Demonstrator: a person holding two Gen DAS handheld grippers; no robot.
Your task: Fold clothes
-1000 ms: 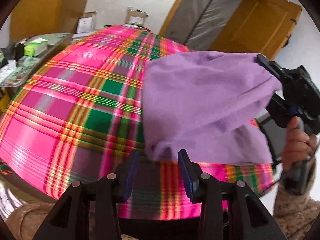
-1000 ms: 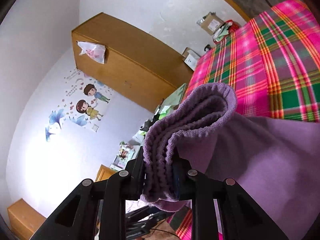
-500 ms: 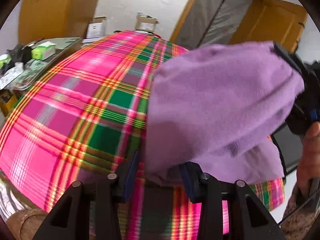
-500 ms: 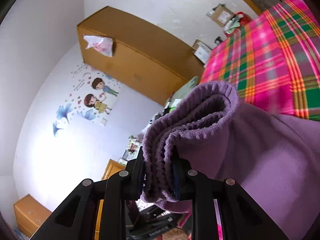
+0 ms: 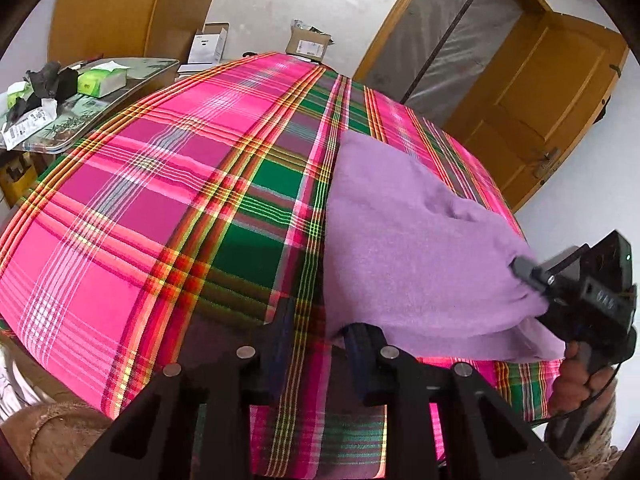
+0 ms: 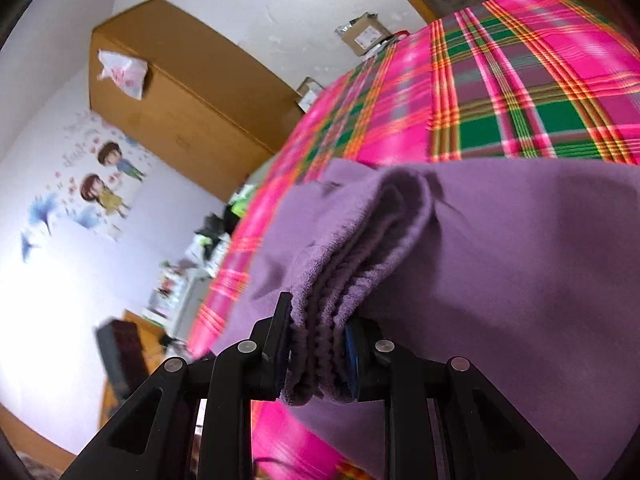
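A purple garment (image 5: pixel 420 240) lies folded on the right half of the pink and green plaid bed sheet (image 5: pixel 160 220). My left gripper (image 5: pixel 320 340) is open at the bed's near edge, with plaid sheet showing in its gap. The garment's near left corner rests against its right finger (image 5: pixel 360 344). My right gripper (image 5: pixel 528 272), held by a hand (image 5: pixel 576 376), grips the garment's right edge low over the bed. In the right wrist view my right gripper (image 6: pixel 320 320) is shut on a bunched, layered edge of the garment (image 6: pixel 520 260), above the sheet (image 6: pixel 500 80).
A side table (image 5: pixel 80 92) with a green tissue box and clutter stands left of the bed. Cardboard boxes (image 5: pixel 308 42) sit beyond its far end. A wooden door (image 5: pixel 540 100) is at the right and a wooden cabinet (image 6: pixel 180 92) against the wall.
The right gripper has come down, and the garment that hung raised in the air now lies flat on the bed. The cloth no longer fills the left gripper's gap.
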